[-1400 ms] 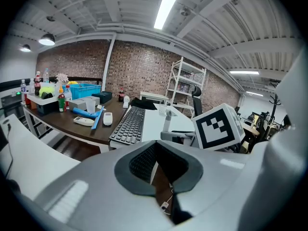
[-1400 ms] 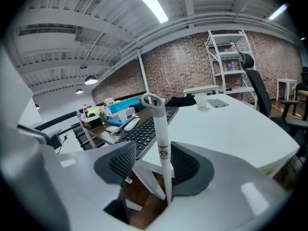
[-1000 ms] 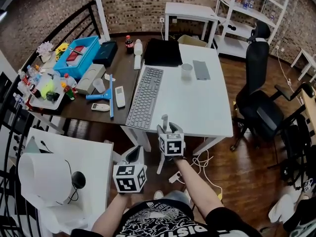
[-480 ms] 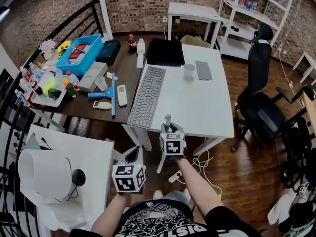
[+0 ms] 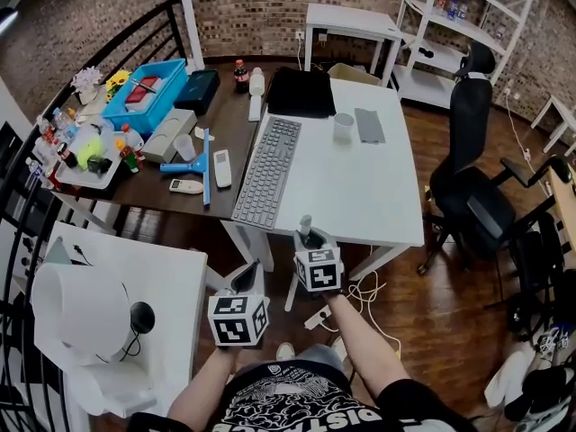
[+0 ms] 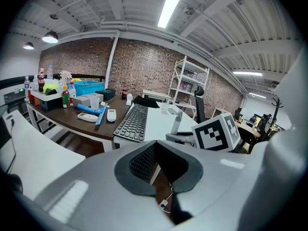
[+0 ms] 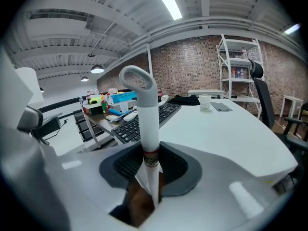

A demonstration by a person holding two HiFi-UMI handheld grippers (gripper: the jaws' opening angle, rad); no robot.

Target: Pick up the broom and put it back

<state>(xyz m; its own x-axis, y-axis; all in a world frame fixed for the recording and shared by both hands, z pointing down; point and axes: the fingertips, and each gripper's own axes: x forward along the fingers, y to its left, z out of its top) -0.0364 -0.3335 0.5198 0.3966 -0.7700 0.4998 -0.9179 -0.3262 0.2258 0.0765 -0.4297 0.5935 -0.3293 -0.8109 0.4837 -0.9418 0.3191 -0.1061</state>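
Observation:
The broom's white handle (image 7: 147, 114), with a loop at its top, stands upright between the jaws of my right gripper (image 7: 151, 163), which is shut on it. In the head view the handle's top (image 5: 305, 226) sticks up from the right gripper (image 5: 310, 239) at the near edge of the white desk (image 5: 360, 196). The broom's lower end is hidden. My left gripper (image 5: 245, 280) hangs just left of it over the floor; its jaws (image 6: 154, 146) meet at the tips with nothing in them.
A keyboard (image 5: 265, 174), a cup (image 5: 343, 128) and a dark bag lie on the white desk. The brown table (image 5: 162, 201) at the left is cluttered. An office chair (image 5: 472, 178) stands at the right, a white table with a lamp (image 5: 153, 286) near left, and cables (image 5: 360, 291) on the floor.
My right gripper with the broom handle has shifted slightly toward me. The left gripper has stayed where it was.

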